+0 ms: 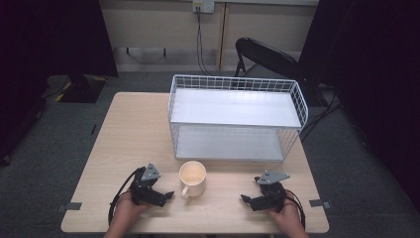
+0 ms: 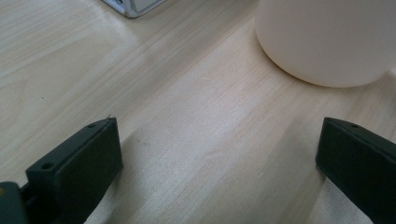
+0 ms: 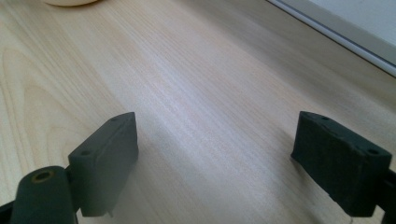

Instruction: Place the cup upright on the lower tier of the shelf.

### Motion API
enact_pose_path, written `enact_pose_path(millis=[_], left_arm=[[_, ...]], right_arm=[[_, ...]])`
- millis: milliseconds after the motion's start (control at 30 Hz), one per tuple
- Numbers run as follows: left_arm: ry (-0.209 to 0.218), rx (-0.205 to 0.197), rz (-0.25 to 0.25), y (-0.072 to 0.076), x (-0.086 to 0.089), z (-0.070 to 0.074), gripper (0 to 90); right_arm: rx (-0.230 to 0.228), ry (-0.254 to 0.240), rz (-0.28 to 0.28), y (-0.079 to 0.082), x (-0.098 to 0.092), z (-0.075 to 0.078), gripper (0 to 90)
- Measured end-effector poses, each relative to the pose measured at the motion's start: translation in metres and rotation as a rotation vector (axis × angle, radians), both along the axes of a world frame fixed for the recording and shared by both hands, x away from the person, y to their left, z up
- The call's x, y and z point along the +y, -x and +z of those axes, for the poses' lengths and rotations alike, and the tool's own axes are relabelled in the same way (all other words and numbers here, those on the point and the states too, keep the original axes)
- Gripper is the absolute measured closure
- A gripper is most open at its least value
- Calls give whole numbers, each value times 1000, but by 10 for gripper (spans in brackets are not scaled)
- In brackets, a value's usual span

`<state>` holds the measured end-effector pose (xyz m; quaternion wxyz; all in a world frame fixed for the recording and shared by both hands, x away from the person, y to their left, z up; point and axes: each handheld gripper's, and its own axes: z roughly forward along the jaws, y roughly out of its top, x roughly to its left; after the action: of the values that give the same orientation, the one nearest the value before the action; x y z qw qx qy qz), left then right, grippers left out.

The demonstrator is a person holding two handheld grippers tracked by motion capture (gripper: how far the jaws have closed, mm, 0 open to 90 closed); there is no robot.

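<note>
A cream mug (image 1: 192, 177) stands upright on the wooden table (image 1: 129, 139), its handle toward the front left. My left gripper (image 1: 167, 196) lies low on the table just left of the mug, jaws wide open and empty. In the left gripper view the mug (image 2: 327, 42) sits ahead and to the right of the gripper (image 2: 219, 154). My right gripper (image 1: 246, 200) rests at the front right, pointing left toward the mug, open with nothing between its jaws. The right gripper view has the gripper (image 3: 215, 149) over bare wood, and the mug's base (image 3: 70, 2) at the top left edge.
A white two-tier wire rack (image 1: 236, 117) stands at the back of the table, just behind the mug; its base (image 3: 345, 32) runs across the right gripper view's upper right. A black folding chair (image 1: 267, 55) stands beyond the table. Tape marks (image 1: 73, 206) flag the front corners.
</note>
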<state>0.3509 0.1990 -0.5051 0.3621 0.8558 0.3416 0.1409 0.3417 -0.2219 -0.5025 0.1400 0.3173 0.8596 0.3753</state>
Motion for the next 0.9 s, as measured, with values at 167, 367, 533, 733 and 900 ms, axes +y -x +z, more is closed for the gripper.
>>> enact_pose_path(millis=[167,367,533,733,900], left_arm=[[-2,0,40,2,-2,0,1],[-9,16,58,8,-5,5,125],[-20,28,37,12,-8,8,175],[-8,55,18,16,-9,13,216],[12,65,2,20,-11,19,219]], right_arm=[[0,-1,-1,0,0,0,135],[0,0,-1,0,0,0,136],[0,0,-1,0,0,0,135],[0,-1,-1,0,0,0,135],[0,-1,-1,0,0,0,135]])
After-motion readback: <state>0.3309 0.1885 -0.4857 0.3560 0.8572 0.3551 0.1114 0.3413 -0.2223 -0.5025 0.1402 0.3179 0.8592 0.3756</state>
